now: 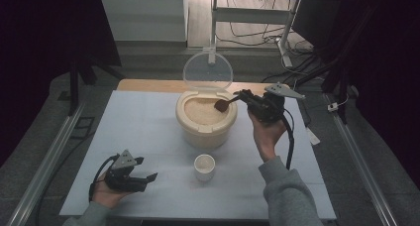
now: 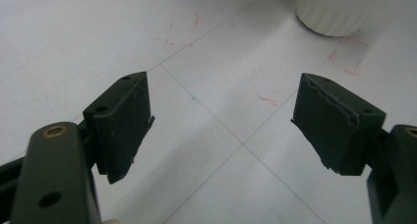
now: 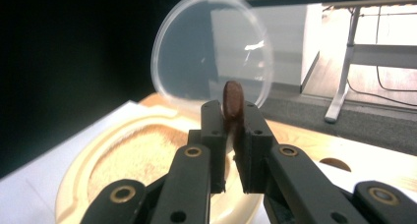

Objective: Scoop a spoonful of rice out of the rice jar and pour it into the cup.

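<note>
A cream rice bin stands mid-table with its clear round lid flipped up behind it; pale grain fills it. My right gripper is shut on the handle of a brown wooden spoon, whose bowl hangs over the grain at the bin's right side. In the right gripper view the spoon stands edge-on between the closed jaws, in front of the lid. A small white ribbed cup sits in front of the bin. My left gripper rests open at the table's front left, with nothing between its pads.
The white table cover carries faint red marks near the cup's base. Desk legs and cables lie on the floor beyond the table. Metal rails run along both sides.
</note>
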Tool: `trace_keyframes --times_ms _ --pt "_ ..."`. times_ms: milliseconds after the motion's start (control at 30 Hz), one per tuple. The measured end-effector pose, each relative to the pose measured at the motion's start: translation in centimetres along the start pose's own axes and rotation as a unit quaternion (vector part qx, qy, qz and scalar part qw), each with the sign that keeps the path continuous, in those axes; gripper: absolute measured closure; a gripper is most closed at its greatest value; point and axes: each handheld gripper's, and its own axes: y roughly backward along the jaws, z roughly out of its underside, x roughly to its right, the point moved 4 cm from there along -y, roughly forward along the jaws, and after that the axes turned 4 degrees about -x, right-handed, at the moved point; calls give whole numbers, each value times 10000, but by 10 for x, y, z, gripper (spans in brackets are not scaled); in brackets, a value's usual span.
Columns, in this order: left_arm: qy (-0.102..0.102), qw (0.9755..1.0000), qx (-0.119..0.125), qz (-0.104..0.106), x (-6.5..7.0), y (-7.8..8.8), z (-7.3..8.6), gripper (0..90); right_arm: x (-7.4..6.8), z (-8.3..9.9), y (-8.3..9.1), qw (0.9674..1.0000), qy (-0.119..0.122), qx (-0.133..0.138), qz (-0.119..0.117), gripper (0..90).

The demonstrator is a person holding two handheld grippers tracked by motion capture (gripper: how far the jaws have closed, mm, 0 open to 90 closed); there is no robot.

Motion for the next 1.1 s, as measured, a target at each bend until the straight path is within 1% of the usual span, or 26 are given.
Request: trace_keyframes --times_ms 33,67,133,167,233,300,333,367,433,533,633,700,733,767,867,900,933,967,1000,1033,1100 --pt "0 10000 0 0 0 0 0 219 -2 1 -3 10000 21 -46 -9 830" --pt "4 10000 5 -3 0 0 0 219 -4 3 -5 9999 -44 -93 -38 830" --pt "5 10000 9 -4 0 0 0 219 -3 8 -10 9992 -331 -154 -159 830" --pt "6 10000 14 0 0 0 0 219 -2 10 -12 9983 -493 -169 -241 830" --pt "5 10000 11 3 0 0 0 221 1 16 -16 9961 -790 -184 -351 831" --pt "-6 10000 -6 5 0 0 0 221 5 20 -17 9934 -1068 -149 -402 831" --pt "-6 10000 -10 4 0 0 0 221 5 20 -17 9934 -1068 -149 -402 831" --pt "-5 10000 -12 6 0 0 0 221 9 23 -19 9897 -1349 -145 -466 830" --pt "-4 10000 -15 8 0 -1 0 221 12 26 -20 9850 -1635 -122 -536 828" --pt "-5 10000 -21 6 0 -1 0 221 14 29 -23 9783 -1948 -166 -680 825" --pt "-28 10000 -40 4 0 -1 0 221 17 30 -24 9711 -2256 -166 -757 822" --pt "-34 10000 -43 4 0 -1 0 221 19 32 -24 9631 -2530 -141 -904 826" --pt "-37 10000 -43 6 0 -1 0 221 20 34 -25 9583 -2681 -129 -980 826" --pt "-37 10000 -43 6 0 -1 0 221 20 35 -25 9551 -2770 -129 -1041 827" --pt "-31 10000 -37 7 0 -1 0 221 19 37 -26 9543 -2785 -150 -1074 828" --pt "-33 10000 -37 9 0 -1 0 221 20 38 -25 9534 -2810 -144 -1094 827" --pt "-32 10000 -37 5 0 -1 0 221 22 40 -25 9494 -2930 -126 -1120 827" --pt "-34 10000 -37 5 0 -1 0 221 23 41 -24 9480 -2969 -141 -1139 828" --pt "-34 10000 -39 5 0 -1 0 221 23 41 -24 9480 -2969 -141 -1139 828" --pt "-39 10000 -41 4 0 -1 0 221 25 42 -23 9440 -3088 -124 -1159 829" --pt "-37 10000 -38 2 0 -1 0 221 27 42 -22 9390 -3217 -106 -1210 831"
